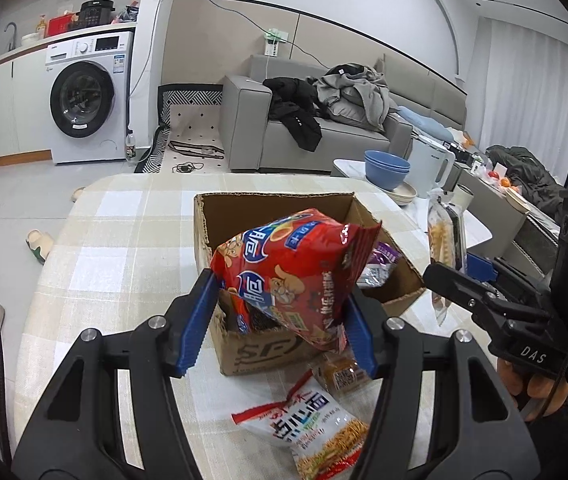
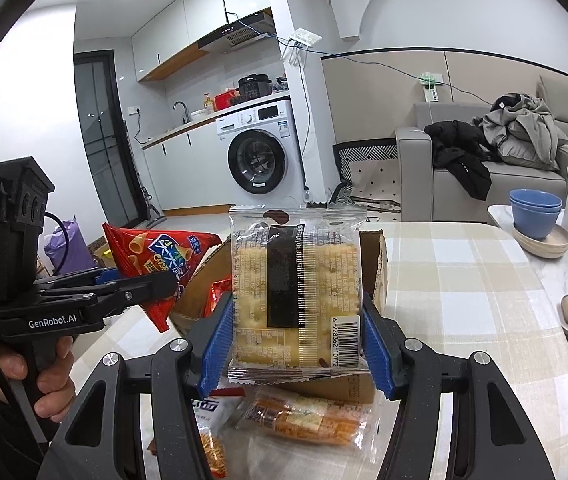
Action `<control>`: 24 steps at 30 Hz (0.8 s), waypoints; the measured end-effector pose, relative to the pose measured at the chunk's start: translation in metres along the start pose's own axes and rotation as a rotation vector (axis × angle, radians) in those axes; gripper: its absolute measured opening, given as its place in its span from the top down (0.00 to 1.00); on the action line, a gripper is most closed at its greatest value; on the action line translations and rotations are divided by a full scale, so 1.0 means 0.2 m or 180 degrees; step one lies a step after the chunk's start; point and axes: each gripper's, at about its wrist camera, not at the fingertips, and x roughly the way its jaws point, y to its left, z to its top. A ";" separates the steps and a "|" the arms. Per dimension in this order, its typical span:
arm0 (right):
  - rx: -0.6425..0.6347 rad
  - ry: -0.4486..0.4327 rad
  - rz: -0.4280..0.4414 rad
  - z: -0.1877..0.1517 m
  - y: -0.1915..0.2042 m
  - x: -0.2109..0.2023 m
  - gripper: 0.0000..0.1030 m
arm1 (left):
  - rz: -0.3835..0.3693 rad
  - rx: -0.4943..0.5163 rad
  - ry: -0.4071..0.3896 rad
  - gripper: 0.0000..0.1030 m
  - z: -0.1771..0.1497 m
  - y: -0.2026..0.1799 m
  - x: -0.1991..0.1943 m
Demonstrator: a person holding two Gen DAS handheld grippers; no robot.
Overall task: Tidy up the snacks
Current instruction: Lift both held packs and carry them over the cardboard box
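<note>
We are pinching a red snack bag (image 1: 296, 276) in the left gripper (image 1: 279, 320) over the cardboard box (image 1: 243, 208); the right gripper (image 2: 296, 340) is clamping a clear cracker pack (image 2: 296, 288) beside the box, above the surface (image 1: 123, 232).

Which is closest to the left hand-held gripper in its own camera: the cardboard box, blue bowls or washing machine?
From the left hand-held gripper:
1. Open brown cardboard box, just ahead on the table.
2. Stacked blue bowls, beyond, to the right.
3. White washing machine, far left, across the room.
</note>
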 end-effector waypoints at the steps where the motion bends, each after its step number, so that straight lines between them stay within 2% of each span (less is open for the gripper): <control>1: 0.0002 -0.0001 -0.0001 0.00 0.00 0.00 0.42 | 0.0013 0.0006 -0.0002 0.44 0.01 0.00 0.01; 24: -0.0095 0.0160 -0.0013 0.12 0.04 0.17 0.42 | 0.0189 0.0159 0.0055 0.44 0.13 -0.01 0.36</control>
